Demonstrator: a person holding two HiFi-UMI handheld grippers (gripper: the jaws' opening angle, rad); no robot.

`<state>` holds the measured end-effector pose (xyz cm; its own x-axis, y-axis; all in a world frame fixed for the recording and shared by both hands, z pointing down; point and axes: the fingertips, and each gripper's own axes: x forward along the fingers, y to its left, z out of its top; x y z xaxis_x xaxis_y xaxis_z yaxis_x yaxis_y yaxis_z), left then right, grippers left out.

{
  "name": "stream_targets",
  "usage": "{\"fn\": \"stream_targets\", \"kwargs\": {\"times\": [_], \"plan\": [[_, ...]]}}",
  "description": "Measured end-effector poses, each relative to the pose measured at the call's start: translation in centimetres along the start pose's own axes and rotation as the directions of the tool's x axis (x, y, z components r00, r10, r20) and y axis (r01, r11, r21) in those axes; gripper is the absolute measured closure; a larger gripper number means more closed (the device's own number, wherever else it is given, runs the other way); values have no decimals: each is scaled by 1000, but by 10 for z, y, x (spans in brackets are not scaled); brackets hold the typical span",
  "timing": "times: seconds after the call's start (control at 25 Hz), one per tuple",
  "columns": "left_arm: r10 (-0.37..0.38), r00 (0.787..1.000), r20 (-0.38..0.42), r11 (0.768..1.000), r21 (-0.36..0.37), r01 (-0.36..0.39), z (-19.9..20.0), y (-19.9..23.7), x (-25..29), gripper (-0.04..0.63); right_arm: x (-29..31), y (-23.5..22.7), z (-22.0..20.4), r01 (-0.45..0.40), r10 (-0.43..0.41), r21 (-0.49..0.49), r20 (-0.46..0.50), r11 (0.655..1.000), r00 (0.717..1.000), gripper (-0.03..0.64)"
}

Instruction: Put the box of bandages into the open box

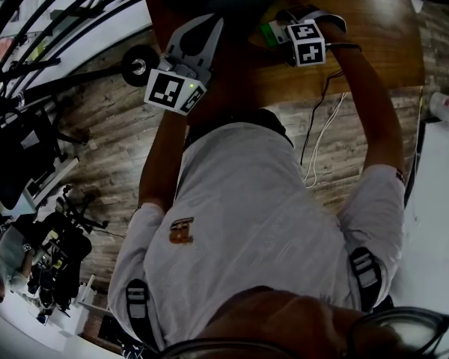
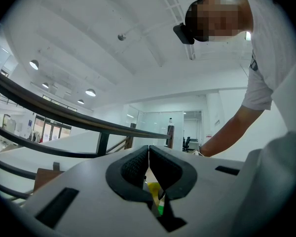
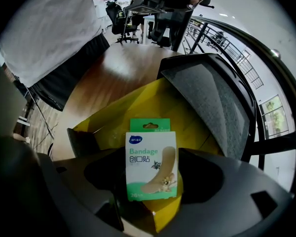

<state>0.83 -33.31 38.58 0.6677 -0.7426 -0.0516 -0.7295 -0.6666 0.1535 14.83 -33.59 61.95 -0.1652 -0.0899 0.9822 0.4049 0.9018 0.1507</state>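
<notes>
The bandage box (image 3: pixel 151 164), white and green with "Bandage" printed on it, stands upright between the jaws of my right gripper (image 3: pixel 151 184), which is shut on it. It hangs just over the open box (image 3: pixel 153 107), a yellow carton with its flaps spread on the wooden table (image 3: pixel 113 68). In the head view the bandage box shows as a green patch (image 1: pixel 268 34) beside the right gripper (image 1: pixel 284 28). My left gripper (image 2: pixel 149 154) has its pads pressed together, with a sliver of yellow card low in the slit. It lies left of the right one (image 1: pixel 202 32).
A black case lid with grey lining (image 3: pixel 212 98) rises right behind the yellow carton. A cable (image 1: pixel 318 137) hangs from the table edge (image 1: pixel 374 73) to the plank floor. A castor wheel (image 1: pixel 138 64) and dark railings stand at the left, a white surface (image 1: pixel 441 215) at the right.
</notes>
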Motion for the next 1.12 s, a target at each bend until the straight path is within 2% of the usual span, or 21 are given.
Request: {"fn": "stream_targets", "kwargs": {"times": [0.2,0.44,0.56,0.68,0.8,0.88,0.96,1.04,1.12], "plan": [[-6,1000,2,1000,3,6,-1,-5,0,574,-4,3,0,12,-12,25,18,1000,1000,314],[-23,1000,4,1000,2,23,-3,-12,0,574,-32,-1,12,53,-67,120,114,991,991,314],[-40,999,5,999,4,40,-2,-15,1,574,-57,-13,19,109,-146,203,181,973,973,315],[-60,998,7,998,9,60,0,-21,2,574,-83,-21,26,157,-237,298,255,942,938,316],[-81,997,7,997,13,81,3,-32,5,574,-114,-23,31,183,-338,411,344,893,876,317],[-92,996,8,996,15,92,5,-36,8,574,-136,-24,37,173,-407,497,414,850,814,318],[-105,994,9,994,16,105,5,-38,8,574,-158,-28,45,163,-488,576,469,801,737,319],[-118,993,10,993,18,118,6,-42,8,574,-183,-30,50,172,-583,650,492,740,647,338],[-128,992,14,992,16,128,10,-46,8,574,-209,-32,52,196,-675,711,489,675,553,415]]}}
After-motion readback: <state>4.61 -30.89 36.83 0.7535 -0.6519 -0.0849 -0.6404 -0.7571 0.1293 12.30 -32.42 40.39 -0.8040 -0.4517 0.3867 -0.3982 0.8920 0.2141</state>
